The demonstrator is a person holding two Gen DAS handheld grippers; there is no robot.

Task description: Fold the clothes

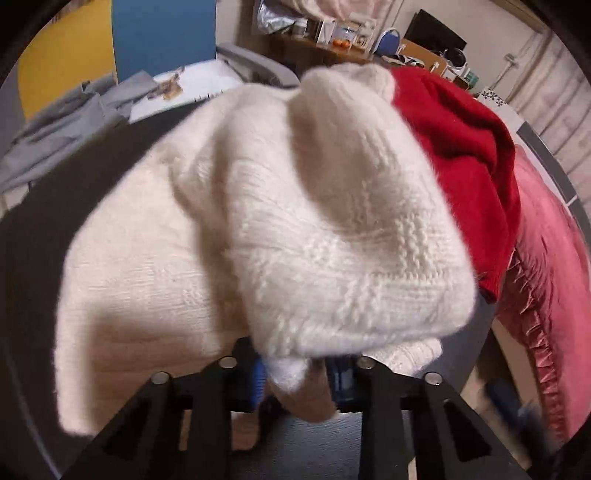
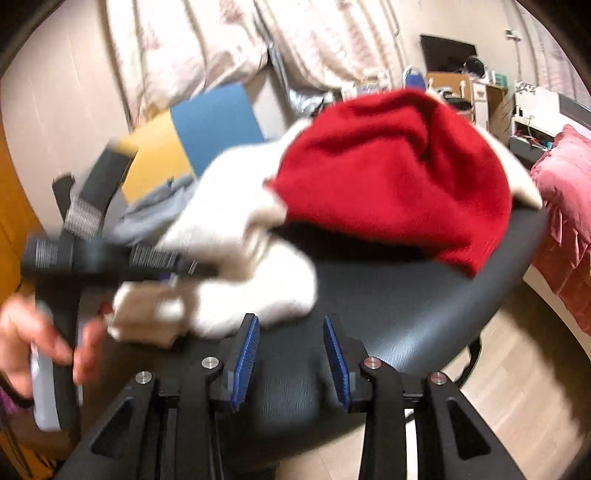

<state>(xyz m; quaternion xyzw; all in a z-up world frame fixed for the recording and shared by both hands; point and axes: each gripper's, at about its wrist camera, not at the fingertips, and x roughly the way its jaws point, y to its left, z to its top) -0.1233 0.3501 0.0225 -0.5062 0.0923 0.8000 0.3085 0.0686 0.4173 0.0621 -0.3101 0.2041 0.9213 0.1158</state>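
Now: left tongs [image 1: 295,373] clamped on edge of white knit sweater [image 1: 258,229], heaped beside red sweater [image 2: 388,177] on dark table [image 2: 424,314]. Right tongs [image 2: 291,354] open, empty. Step: lifting hem; next, spread flat.

White knit sweater [image 1: 266,229] draped over the left gripper [image 1: 299,373] so its blue pads barely show, person's hand [image 2: 44,339] left of the right gripper [image 2: 291,354] motion-blurred, shelf clutter [image 1: 343,33] far beyond — too small to tell
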